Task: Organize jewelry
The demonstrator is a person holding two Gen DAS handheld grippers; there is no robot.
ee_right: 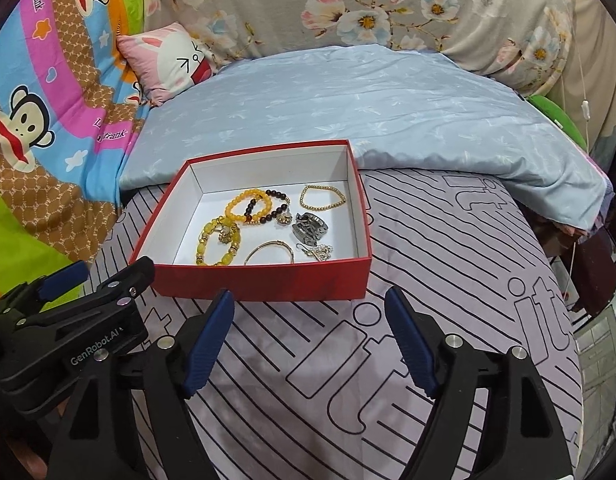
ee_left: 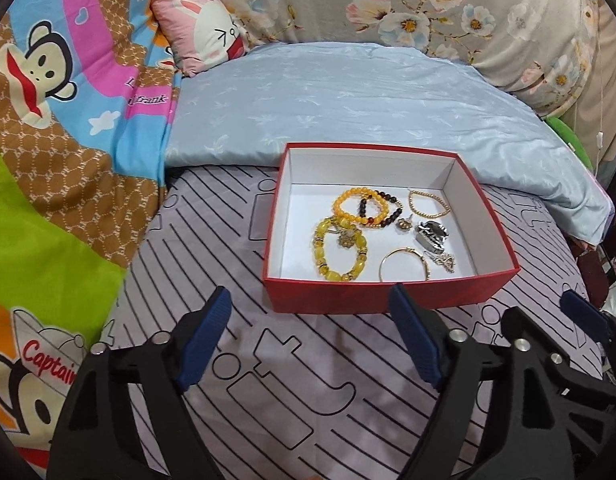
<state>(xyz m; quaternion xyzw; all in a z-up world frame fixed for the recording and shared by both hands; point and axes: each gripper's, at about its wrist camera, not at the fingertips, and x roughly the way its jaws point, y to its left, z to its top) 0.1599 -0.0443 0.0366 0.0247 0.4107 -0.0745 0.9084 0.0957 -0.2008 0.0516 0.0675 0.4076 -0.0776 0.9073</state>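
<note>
Both blue-padded grippers, left (ee_left: 308, 340) and right (ee_right: 308, 340), gaped wide and empty; beyond their jaws, the red cardboard box (ee_left: 372, 294) of bracelets (ee_left: 340, 250) lay long side across.

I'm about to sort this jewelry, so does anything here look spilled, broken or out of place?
Nothing is spilled: every piece lies inside the red box. They are bunched toward its right half, though. The orange bead bracelet overlaps the dark bead bracelet, and a small charm sits on the yellow bracelet. No visible damage.
</note>
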